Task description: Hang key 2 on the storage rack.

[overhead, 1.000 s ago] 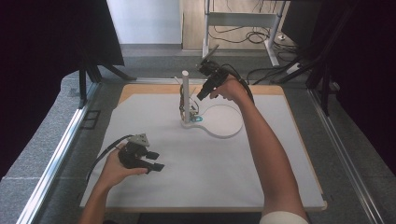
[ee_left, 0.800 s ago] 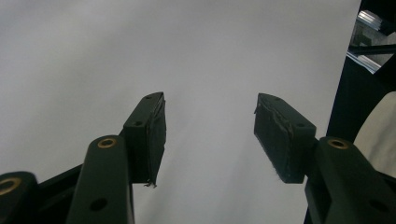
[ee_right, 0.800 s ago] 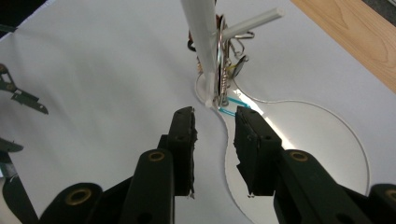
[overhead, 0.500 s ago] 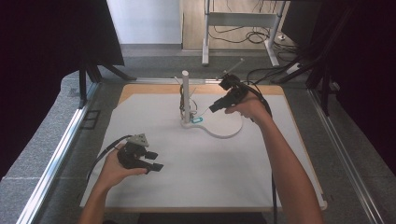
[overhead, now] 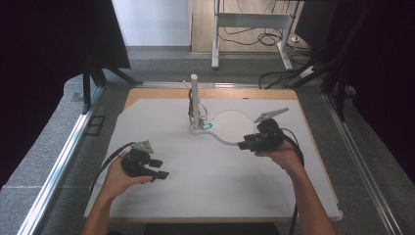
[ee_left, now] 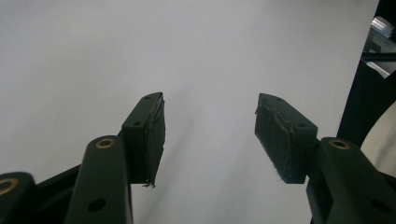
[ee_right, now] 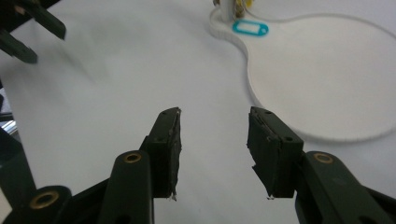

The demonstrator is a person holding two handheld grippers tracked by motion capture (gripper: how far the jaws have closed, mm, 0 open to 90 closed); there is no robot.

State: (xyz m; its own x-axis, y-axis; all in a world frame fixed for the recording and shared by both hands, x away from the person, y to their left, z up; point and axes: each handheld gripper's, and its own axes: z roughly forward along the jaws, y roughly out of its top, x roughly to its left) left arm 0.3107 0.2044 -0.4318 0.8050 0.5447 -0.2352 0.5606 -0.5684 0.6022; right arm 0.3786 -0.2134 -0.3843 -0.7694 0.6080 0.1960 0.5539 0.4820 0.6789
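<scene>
A white sheet (overhead: 147, 117) is spread over a wooden table (overhead: 161, 92), whose bare edge is seen along the far side; grey floor and metal rails lie to both sides, with dark curtains beyond. Most of the sheet is bare, so wide open room is left between the two grippers and along the near edge.

Near the far middle a white stand (overhead: 195, 100) rises upright from a flat white base, which widens on the right into a round white dish (overhead: 230, 142). Nothing is seen lying inside the dish. A teal key tag (overhead: 207, 127) lies on the base at the foot of the post, and small yellowish items are hung or gathered on the post just above it; what they are cannot be told.

The left gripper (overhead: 157, 169) is held low over the near left part of the sheet, well apart from the stand. Its jaws are seen apart in the left gripper view, with nothing between them.

The right gripper (overhead: 244, 144) is held at the near right rim of the dish. Its jaws have just been opening and stand apart, empty, over bare sheet.

Compared with a second ago, the right gripper has been drawn away from the post, down and toward the person, while the left gripper has stayed where it was.
</scene>
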